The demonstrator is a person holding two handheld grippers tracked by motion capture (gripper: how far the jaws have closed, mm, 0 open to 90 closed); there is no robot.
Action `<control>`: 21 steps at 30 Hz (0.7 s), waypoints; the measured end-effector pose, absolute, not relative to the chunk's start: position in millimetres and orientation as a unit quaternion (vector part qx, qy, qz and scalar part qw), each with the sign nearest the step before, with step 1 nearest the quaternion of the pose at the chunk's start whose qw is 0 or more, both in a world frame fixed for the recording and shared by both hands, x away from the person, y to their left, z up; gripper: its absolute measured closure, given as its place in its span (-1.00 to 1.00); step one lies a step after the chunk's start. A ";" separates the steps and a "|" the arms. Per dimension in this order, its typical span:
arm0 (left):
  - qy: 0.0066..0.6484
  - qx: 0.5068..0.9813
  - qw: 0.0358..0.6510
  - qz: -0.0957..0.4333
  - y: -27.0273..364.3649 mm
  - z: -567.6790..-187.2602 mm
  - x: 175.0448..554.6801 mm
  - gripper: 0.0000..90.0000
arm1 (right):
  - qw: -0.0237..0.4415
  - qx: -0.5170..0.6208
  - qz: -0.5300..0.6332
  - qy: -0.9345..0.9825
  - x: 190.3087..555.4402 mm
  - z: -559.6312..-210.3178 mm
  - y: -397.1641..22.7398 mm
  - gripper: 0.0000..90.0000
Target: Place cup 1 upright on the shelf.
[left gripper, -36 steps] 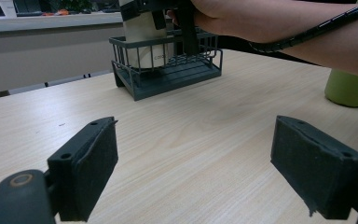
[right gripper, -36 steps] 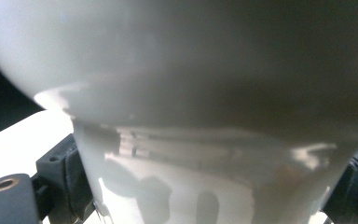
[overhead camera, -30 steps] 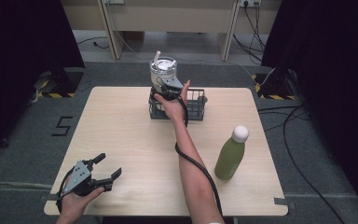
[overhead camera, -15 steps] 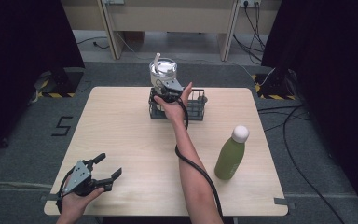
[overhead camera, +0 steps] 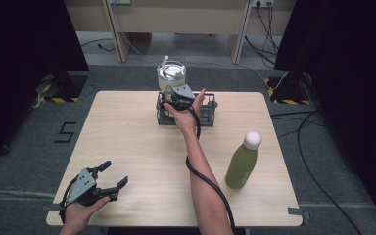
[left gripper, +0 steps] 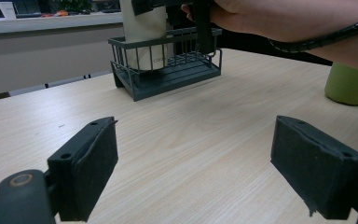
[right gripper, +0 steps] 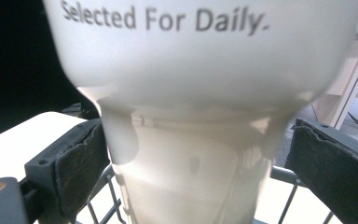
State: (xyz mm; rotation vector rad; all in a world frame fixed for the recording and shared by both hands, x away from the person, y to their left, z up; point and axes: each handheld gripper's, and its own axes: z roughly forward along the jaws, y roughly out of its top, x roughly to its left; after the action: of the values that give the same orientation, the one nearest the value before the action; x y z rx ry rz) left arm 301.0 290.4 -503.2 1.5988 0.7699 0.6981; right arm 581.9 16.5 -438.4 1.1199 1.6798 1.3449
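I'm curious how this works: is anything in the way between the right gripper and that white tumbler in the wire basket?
Nothing visible. The right gripper already straddles the tumbler, its pads either side, not pressing.

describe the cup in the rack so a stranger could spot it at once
At the far edge of the wooden table stands a dark wire rack. The cream tumbler stands upright in its left end, with a clear lid, a straw and the print "Selected For Daily."

Grey carpet floor (overhead camera: 24, 147); black curtains (overhead camera: 24, 44) flank a beige desk (overhead camera: 176, 14) behind.
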 end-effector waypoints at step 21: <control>0.329 0.685 0.576 0.302 288.7 -503.3 300.9 -0.69 | 0.349 0.419 0.527 0.652 534.7 -434.2 1.3 -0.82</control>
State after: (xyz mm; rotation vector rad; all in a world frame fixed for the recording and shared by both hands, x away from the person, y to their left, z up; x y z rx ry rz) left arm 300.9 288.7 -503.3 1.6029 0.7706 0.7062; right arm 534.7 1.3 -434.2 1.0856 1.6888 1.3652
